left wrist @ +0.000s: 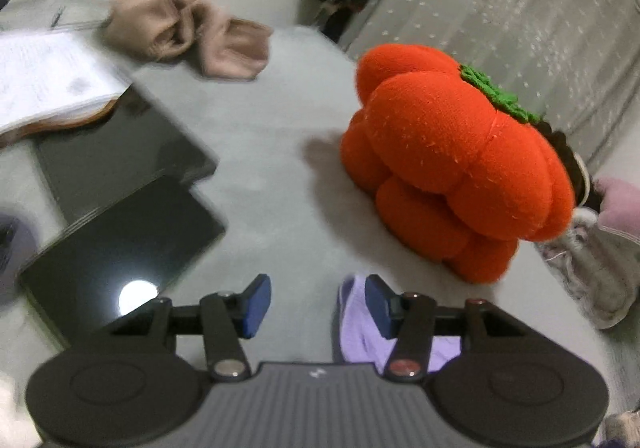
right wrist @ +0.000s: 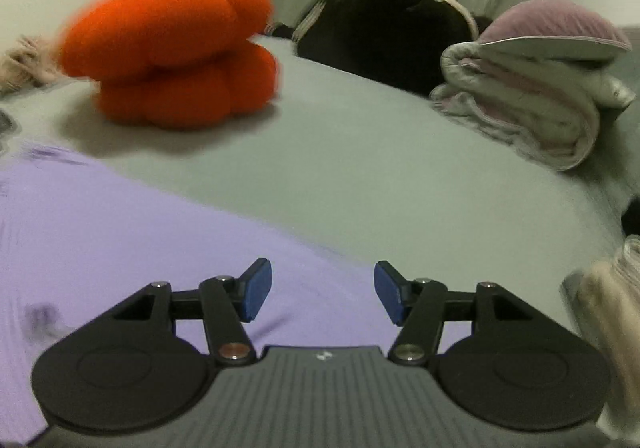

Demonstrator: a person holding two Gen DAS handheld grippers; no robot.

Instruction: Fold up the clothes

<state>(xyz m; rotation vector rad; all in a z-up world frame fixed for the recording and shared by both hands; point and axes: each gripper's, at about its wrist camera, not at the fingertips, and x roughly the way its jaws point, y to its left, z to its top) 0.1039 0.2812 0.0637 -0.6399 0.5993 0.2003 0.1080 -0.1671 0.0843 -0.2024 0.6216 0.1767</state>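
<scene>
Right hand-held gripper (right wrist: 323, 294) gapes above smooth lilac garment (right wrist: 100, 240); plush orange pumpkin (right wrist: 172, 52) beyond.

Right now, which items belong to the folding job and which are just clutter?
Job: flat lilac cloth garment; open left gripper; open right gripper.

Clutter: orange plush pumpkin; two dark flat tablets; crumpled beige garment; rolled white-pink bundle.

Orange plush (right wrist: 172, 52) ahead, bare bedsheet (right wrist: 360, 176) btwn
</scene>
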